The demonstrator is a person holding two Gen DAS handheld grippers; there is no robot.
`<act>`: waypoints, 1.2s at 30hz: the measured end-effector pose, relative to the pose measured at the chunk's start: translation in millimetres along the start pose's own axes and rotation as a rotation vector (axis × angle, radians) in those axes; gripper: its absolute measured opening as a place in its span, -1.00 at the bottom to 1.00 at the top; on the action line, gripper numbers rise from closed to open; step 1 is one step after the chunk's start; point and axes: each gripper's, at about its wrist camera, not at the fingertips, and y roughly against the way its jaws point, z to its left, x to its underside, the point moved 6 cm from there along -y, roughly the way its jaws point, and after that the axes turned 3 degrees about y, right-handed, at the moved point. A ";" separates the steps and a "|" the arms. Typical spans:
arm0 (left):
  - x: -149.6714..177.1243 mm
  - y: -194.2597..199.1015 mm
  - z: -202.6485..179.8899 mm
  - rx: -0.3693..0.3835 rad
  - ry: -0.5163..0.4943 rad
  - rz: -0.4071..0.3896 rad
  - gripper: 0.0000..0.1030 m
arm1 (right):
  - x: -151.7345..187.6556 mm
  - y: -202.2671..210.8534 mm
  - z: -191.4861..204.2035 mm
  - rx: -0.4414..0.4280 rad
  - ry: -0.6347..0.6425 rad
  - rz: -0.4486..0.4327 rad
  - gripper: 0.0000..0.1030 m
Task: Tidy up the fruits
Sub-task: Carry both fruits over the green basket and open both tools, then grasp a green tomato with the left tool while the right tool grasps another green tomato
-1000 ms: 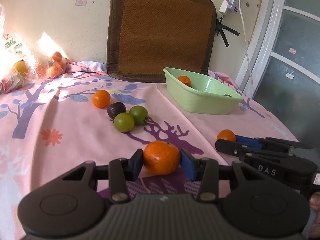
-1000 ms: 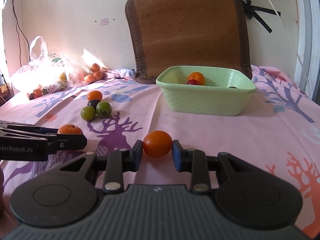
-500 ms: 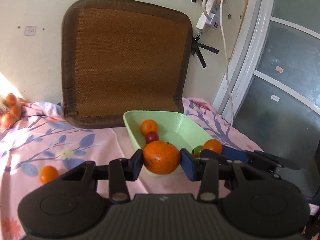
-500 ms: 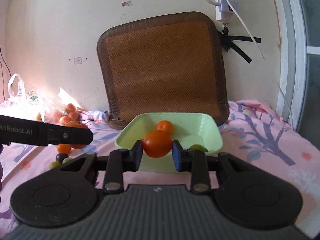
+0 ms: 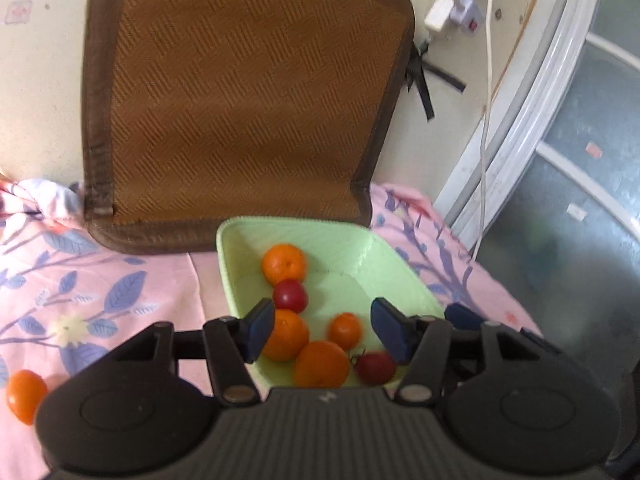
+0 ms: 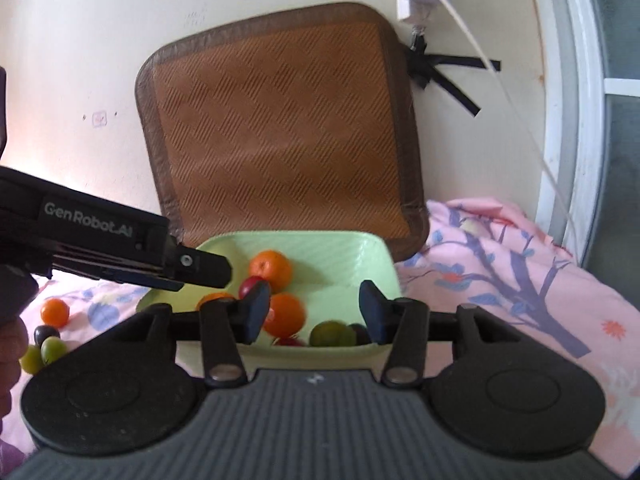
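Observation:
The light green basket (image 5: 304, 226) holds several oranges and red fruits. My left gripper (image 5: 325, 330) hangs over its near end with jaws opening and nothing gripped; a mandarin (image 5: 321, 364) lies in the basket just below the gap. In the right wrist view the same basket (image 6: 372, 246) sits under my right gripper (image 6: 314, 312), whose jaws are also opening and hold nothing. A blurred orange tomato (image 6: 286, 315) lies inside, beside the left pad. The left gripper (image 6: 216, 270) reaches in from the left over the rim. A green fruit (image 6: 328, 334) lies at the near wall.
A brown woven cushion (image 5: 240, 100) leans on the wall behind the basket. On the pink cloth to the left lie an orange fruit (image 6: 55, 312), a dark one (image 6: 46, 334) and two green ones (image 6: 52, 350). A power strip and cord (image 5: 486, 120) hang at right.
Both grippers moved forward from over the cloth to over the basket. Each was shut on an orange fruit before; now both jaws stand apart and the fruits lie in the basket.

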 end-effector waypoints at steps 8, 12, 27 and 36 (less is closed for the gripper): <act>-14.6 117.1 51.6 -0.065 0.024 -0.187 0.06 | -20.1 40.5 -13.3 -0.013 -0.124 -0.194 -0.05; 7.1 138.6 88.0 -0.198 0.023 -0.144 0.06 | -27.0 55.6 17.7 -0.166 -0.092 -0.181 -0.04; 88.7 118.4 81.2 -0.244 -0.152 -0.035 0.01 | 12.2 -9.1 144.2 -0.492 -0.055 0.297 -0.22; 98.3 98.4 82.9 -0.236 -0.152 0.027 -0.44 | 24.8 -19.3 141.7 -0.530 -0.225 0.411 -0.46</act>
